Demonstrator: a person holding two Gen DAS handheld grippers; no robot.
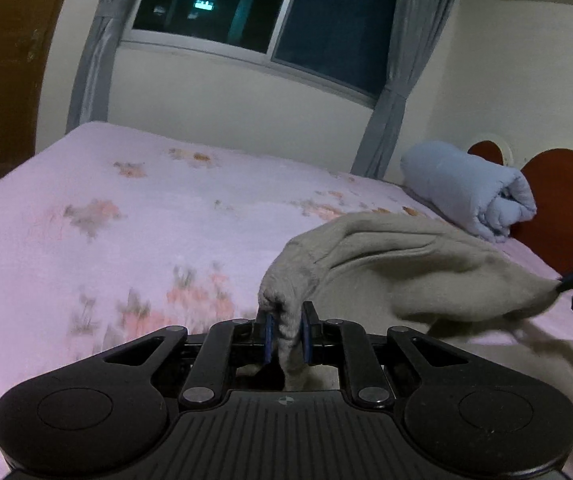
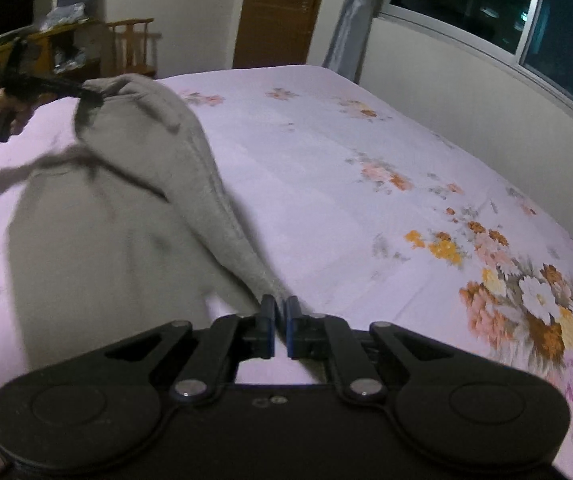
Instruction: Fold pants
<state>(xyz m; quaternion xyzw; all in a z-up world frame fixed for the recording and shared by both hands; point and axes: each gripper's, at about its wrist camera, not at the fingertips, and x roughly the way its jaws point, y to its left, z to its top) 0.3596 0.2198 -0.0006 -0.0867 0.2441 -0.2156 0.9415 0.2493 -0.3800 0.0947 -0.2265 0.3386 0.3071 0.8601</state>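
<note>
Grey pants lifted off the bed, one gripper on each end.

Left gripper (image 1: pixel 286 334) pinches a bunched corner of the pants (image 1: pixel 406 268) between its blue pads; fabric runs off toward 3 o'clock, to the right gripper (image 1: pixel 566 284). In the right wrist view, the right gripper's jaws are pressed together on a thin fabric edge. Pants sag over the pink floral bed sheet (image 2: pixel 326 168); rolled blue blanket (image 1: pixel 466 188) at 2 o'clock.

Pants (image 1: pixel 406 264) on bed (image 1: pixel 126 208), rolled quilt (image 1: pixel 466 188) behind.
</note>
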